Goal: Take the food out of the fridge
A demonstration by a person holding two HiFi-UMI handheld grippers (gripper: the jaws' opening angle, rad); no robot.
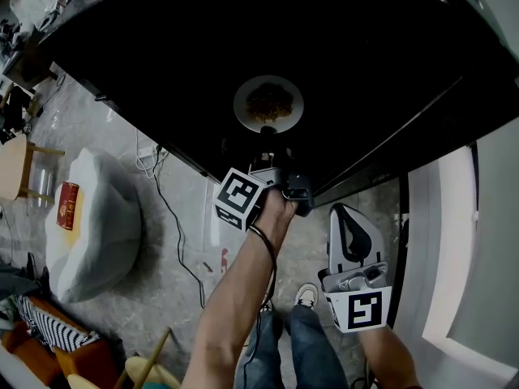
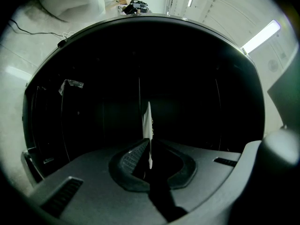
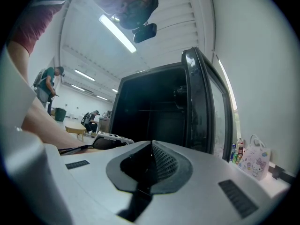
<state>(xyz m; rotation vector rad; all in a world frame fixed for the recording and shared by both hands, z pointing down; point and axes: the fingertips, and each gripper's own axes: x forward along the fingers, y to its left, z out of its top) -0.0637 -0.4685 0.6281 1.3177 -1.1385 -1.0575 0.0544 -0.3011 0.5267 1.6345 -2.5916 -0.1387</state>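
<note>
A white plate (image 1: 268, 104) of brown food sits inside the dark fridge (image 1: 162, 63), seen from above in the head view. My left gripper (image 1: 268, 138) reaches into the fridge at the plate's near rim. In the left gripper view the plate (image 2: 148, 121) shows edge-on as a thin white sliver, and the left gripper (image 2: 149, 157) is shut on its rim. My right gripper (image 1: 349, 217) hangs lower, outside the fridge near its door. In the right gripper view, the right gripper (image 3: 151, 159) is shut with nothing between its pads, facing the open fridge (image 3: 154, 111).
The fridge door (image 3: 206, 102) stands open at the right. On the floor at left lie a white beanbag (image 1: 97, 225) with a red can (image 1: 68, 205) on it, cables (image 1: 174, 233) and a wooden stool (image 1: 20, 168). A bag and bottles (image 3: 251, 161) stand on a ledge at right.
</note>
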